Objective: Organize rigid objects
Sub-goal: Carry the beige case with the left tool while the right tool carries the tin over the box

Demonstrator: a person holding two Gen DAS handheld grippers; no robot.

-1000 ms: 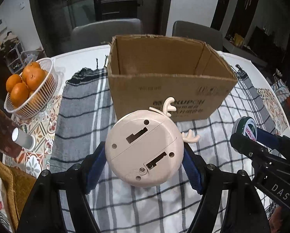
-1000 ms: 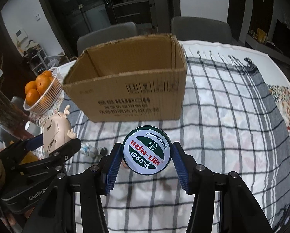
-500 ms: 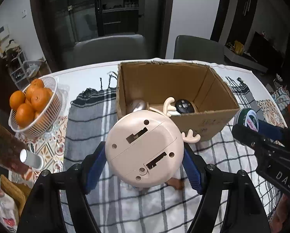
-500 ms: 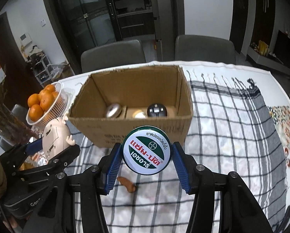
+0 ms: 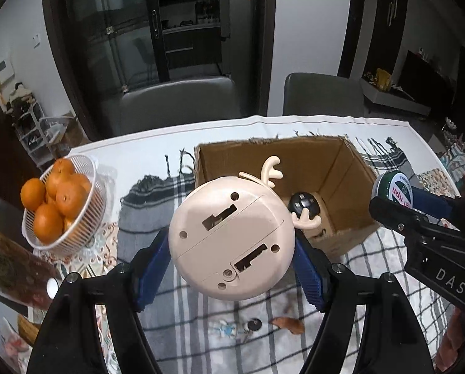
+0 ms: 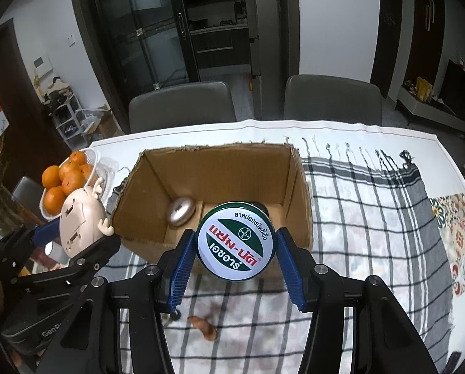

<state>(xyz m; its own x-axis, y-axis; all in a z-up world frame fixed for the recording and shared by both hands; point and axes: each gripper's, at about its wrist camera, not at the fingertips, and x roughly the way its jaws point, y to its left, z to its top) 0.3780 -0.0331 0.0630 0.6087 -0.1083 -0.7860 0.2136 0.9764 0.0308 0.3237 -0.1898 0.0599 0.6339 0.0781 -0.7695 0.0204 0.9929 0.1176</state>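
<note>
Beige plastic toy (image 5: 232, 243), round, antlered, clamped base-first between the blue pads of the left gripper (image 5: 232, 261). Tilted downward, held clear above the checked cloth (image 5: 182, 327), just short of the near wall of the cardboard box (image 5: 350, 240), one antler overlapping the box's opening in the left wrist view. Green-and-white tin (image 6: 235, 244), lid facing the camera, clamped likewise between the blue pads of the right gripper (image 6: 235, 261); also angled down, also off the cloth, poised at the box's near rim in the right wrist view. Side by side, the two tools, the toy to the left of the tin.

Inside the box, beyond the fingers: one silver oval object (image 6: 182, 212), one dark round object (image 5: 304, 204). Below the grippers, on the cloth: one brown curled scrap (image 6: 204, 327), one small blue-and-white trinket with a dark disc (image 5: 235, 328), hard to identify. Off to the left: one white basket (image 5: 86, 218) of oranges (image 5: 58, 199), at least five counted. Past the table's far edge: two grey chairs (image 6: 182, 106).
</note>
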